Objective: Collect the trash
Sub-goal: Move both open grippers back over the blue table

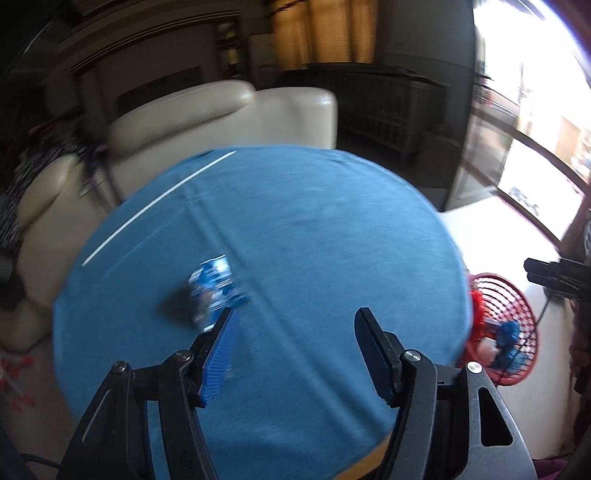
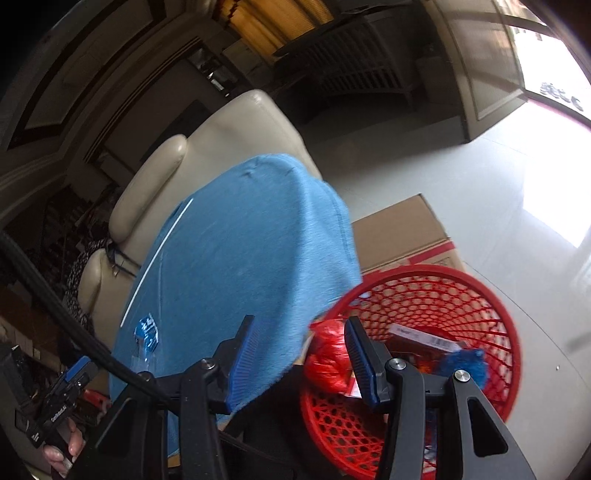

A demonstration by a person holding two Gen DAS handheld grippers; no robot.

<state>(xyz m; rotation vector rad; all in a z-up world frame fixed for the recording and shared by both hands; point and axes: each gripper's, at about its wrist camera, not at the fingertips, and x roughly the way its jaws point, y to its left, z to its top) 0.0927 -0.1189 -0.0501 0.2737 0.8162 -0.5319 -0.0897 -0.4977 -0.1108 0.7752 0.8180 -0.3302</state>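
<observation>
The blue wrapper (image 1: 218, 290) lies on the surface (image 1: 314, 229), which is covered in blue cloth, near its edge on the side away from the red basket (image 2: 491, 295). Your left gripper (image 1: 295, 325) hangs over the surface just beside the wrapper, jaws apart with nothing in them. Your right gripper (image 2: 299, 332) is at the basket's rim, jaws apart and holding nothing. The basket stands on the floor beside the surface, with a red bag (image 2: 328, 354) and blue trash (image 2: 465, 363) inside.

A home living room. A cream leather sofa (image 1: 221, 122) stands just beyond the far edge of a blue-clothed table (image 1: 295, 229). Behind it are curtains (image 1: 325, 29) and a bright glass door (image 1: 535, 122).
</observation>
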